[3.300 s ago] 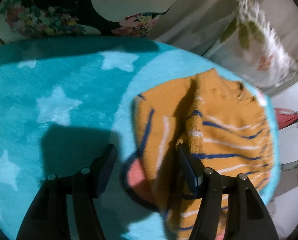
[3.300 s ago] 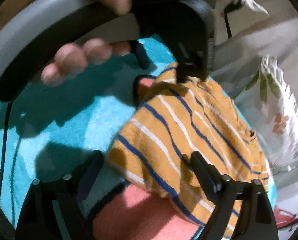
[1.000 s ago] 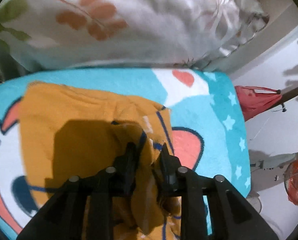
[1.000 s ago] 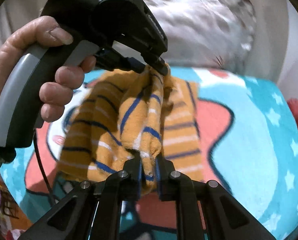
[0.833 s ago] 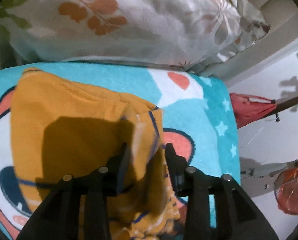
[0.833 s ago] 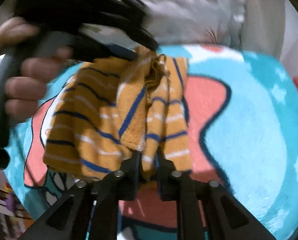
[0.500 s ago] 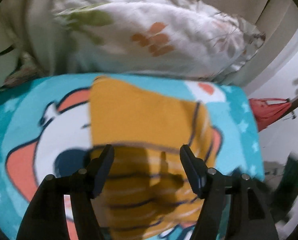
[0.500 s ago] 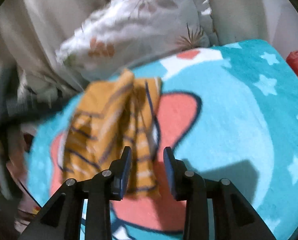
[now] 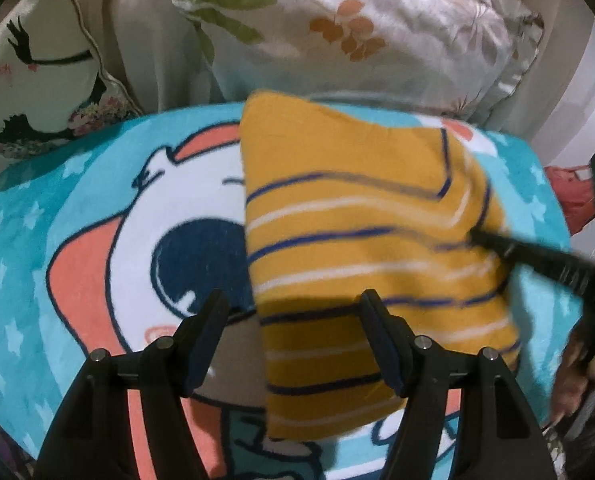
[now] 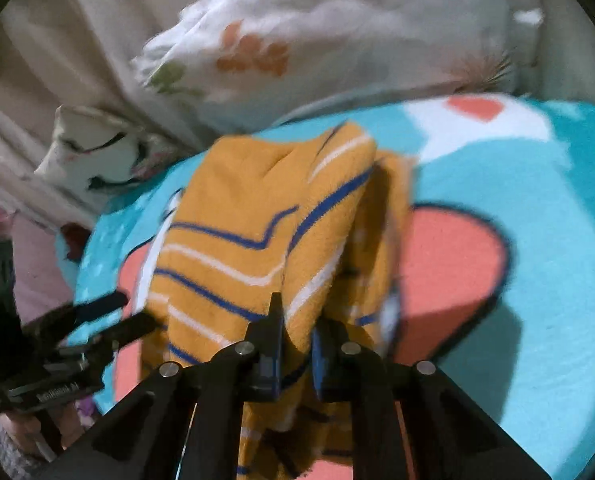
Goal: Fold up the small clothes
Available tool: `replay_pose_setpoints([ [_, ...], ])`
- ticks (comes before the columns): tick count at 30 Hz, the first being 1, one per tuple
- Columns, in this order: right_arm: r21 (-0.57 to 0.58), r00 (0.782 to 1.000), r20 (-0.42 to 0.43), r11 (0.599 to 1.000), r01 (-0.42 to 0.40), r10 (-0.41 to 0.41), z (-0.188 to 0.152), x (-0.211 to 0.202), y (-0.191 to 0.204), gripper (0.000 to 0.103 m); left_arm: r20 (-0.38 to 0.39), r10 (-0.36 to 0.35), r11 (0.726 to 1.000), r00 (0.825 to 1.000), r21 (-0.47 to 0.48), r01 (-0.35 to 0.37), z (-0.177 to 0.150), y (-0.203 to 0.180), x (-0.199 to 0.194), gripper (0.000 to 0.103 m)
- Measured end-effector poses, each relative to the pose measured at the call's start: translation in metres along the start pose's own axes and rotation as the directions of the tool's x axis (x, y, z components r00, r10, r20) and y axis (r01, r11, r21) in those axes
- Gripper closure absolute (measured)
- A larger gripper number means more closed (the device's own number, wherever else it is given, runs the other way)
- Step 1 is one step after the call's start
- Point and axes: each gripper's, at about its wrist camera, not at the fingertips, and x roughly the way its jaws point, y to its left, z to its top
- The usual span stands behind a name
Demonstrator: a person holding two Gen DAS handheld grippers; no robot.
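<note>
Currently: one small garment (image 9: pixel 357 240), mustard knit with blue and white stripes, lying partly folded on the teal cartoon blanket (image 9: pixel 77 264), toward the far edge beside the leaf-print pillow (image 9: pixel 357 32). Left gripper (image 9: pixel 297 340): jaws spread wide, empty, poised above the garment's near-left edge, no contact visible. Right gripper (image 10: pixel 295 344): jaws drawn narrow and pinching a raised ridge of the garment (image 10: pixel 257 216) at its right side, fabric bunched between the pads; seen from the left wrist view as a dark blurred bar entering at the garment's right edge. Expected handling: light, soft, limp knit; no stiffness, sags and wrinkles when lifted, likely to cling slightly to the fleecy blanket (image 10: pixel 537 240) rather than slide. Not fragile. Recommended hold points: a doubled edge or corner, pinched through all layers so that the fold does not open; single-layer pinches likely to drag only the top sheet. Count: one garment, two grippers, one blanket, two cushions, namely the leaf-print pillow (image 10: pixel 337 32) and a silhouette-print cushion (image 9: pixel 45 80) at the far-left corner.
</note>
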Motion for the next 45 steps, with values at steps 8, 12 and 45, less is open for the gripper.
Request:
replay_pose_setpoints([
  [8,-0.016,0.989,-0.034,0.99,0.143,-0.144,0.003,0.01,-0.027,0.095,-0.068,-0.028,0.997,0.997,-0.078,0.022,-0.016,0.007,0.028,0.026],
  [12,-0.034,0.987,-0.04,0.988,0.152,-0.153,0.011,0.009,-0.027,0.09,-0.08,-0.05,0.993,0.996,-0.109,0.041,-0.017,0.014,0.031,0.022],
  [45,0.243,0.735,0.055,0.705,-0.666,0.676,0.043,-0.01,-0.027,0.055,-0.055,-0.02,0.963,0.998,-0.269,0.004,-0.069,0.059,-0.016,0.021],
])
